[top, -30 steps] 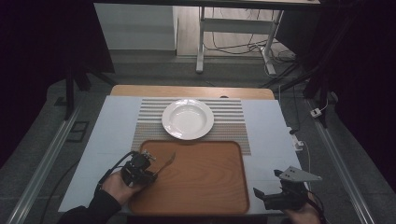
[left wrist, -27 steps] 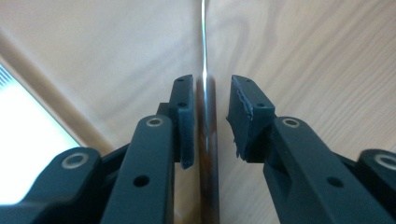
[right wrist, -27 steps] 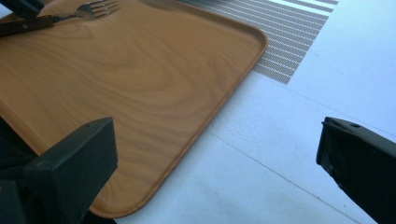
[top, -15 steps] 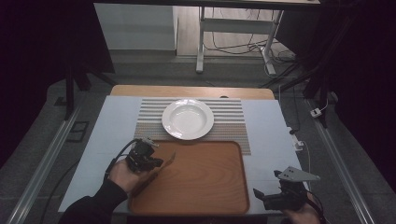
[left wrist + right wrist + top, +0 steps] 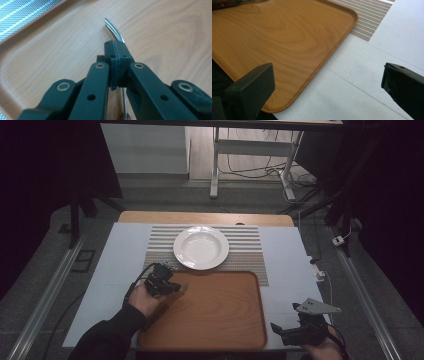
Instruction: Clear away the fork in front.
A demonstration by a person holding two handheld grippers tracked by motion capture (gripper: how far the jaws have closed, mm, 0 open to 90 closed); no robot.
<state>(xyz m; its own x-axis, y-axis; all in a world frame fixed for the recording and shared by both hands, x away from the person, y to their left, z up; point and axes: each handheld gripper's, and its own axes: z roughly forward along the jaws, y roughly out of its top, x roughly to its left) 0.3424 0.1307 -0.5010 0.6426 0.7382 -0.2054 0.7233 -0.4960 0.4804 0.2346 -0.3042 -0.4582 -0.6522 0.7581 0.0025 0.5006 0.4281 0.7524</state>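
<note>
Dark surroundings frame a pale table point(image 5: 115, 270), beyond which a white desk frame and loose cables sit on the floor. Across the far half of the table lies a striped placemat point(image 5: 250, 251), and a white plate point(image 5: 201, 247) rests on it, empty and upright. Nearer the person sits a wooden tray point(image 5: 220, 312) with rounded corners, its far edge just beside the placemat's near edge.

At the tray's far left corner, the left gripper point(image 5: 167, 285) is held in the person's left hand point(image 5: 145, 299), a dark sleeve trailing back toward the bottom edge. In the left gripper view its two black jaws are pressed together on a fork point(image 5: 113, 28); the curved metal tines stick out past the jaw tips above the tray's wood grain point(image 5: 162, 37), and a thin strip of the handle shows below the jaws. Whether the fork touches the tray cannot be told.

At the near right of the table, the right gripper point(image 5: 280, 331) rests low beside the tray's right edge, its grey three-cornered plate on top. In the right gripper view its jaws stand wide apart with nothing between them, looking over bare table surface point(image 5: 367, 82), the tray's rounded near corner point(image 5: 287, 62) and a corner of the placemat point(image 5: 372, 15).
</note>
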